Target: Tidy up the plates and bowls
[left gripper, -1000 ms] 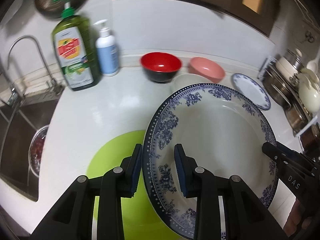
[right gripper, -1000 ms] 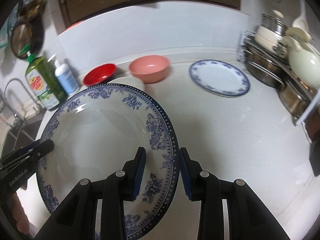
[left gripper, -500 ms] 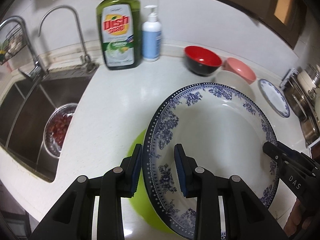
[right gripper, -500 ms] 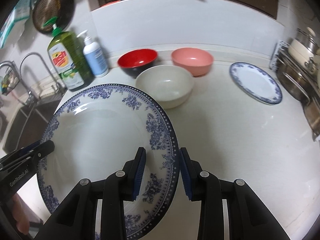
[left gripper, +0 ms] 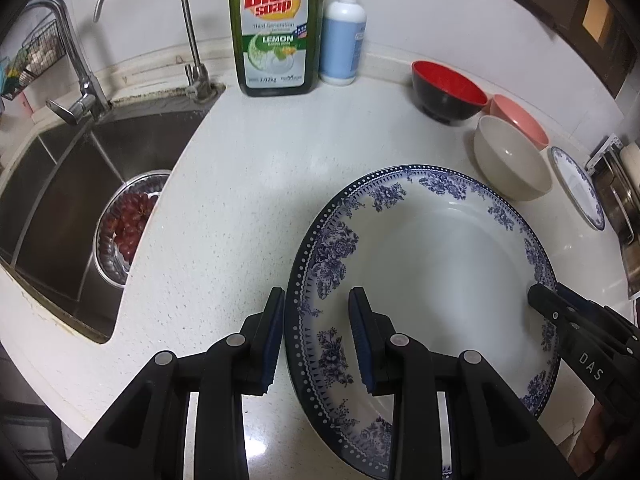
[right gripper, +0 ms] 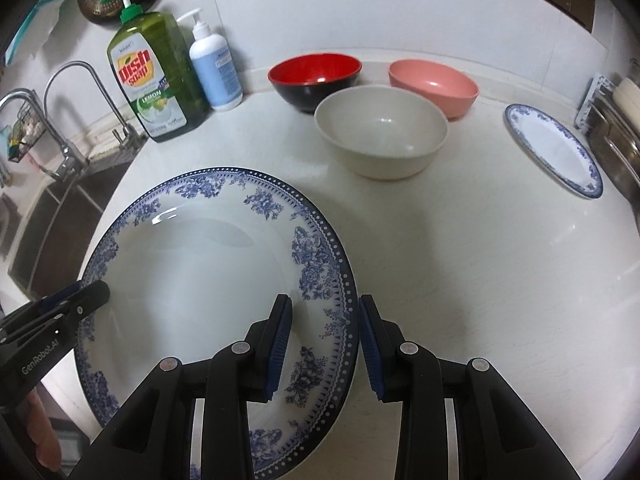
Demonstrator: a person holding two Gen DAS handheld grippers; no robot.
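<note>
Large plate (left gripper: 424,264): round, white centre, wide rim printed with blue flower clusters, a ring of white dots on a dark blue edge. You carry it over the white bench (left gripper: 240,208), one rim in each pair of tongs. Whether its underside touches the bench, you cannot tell from these views.

Left tongs (left gripper: 316,336): pads straddle the plate's left rim, one above and one below, pinching it.

Right tongs (right gripper: 326,344): pads straddle the plate's right rim in the same way, gripping it.

Cream bowl (right gripper: 380,132): upright on the bench just beyond the large plate, plain inside.

Red bowl (right gripper: 314,78): red inside, black outside, behind the cream bowl to its left.

Pink bowl (right gripper: 434,84): behind the cream bowl to its right.

Small plate (right gripper: 554,150): same blue pattern, flat on the bench at the far right, well apart from the large plate.

Dish soap bottle (left gripper: 276,26): green, against the wall, with a white and blue pump bottle (left gripper: 344,40) beside it.

Sink (left gripper: 72,184): at your left, holding a metal bowl of red fruit (left gripper: 128,228).
</note>
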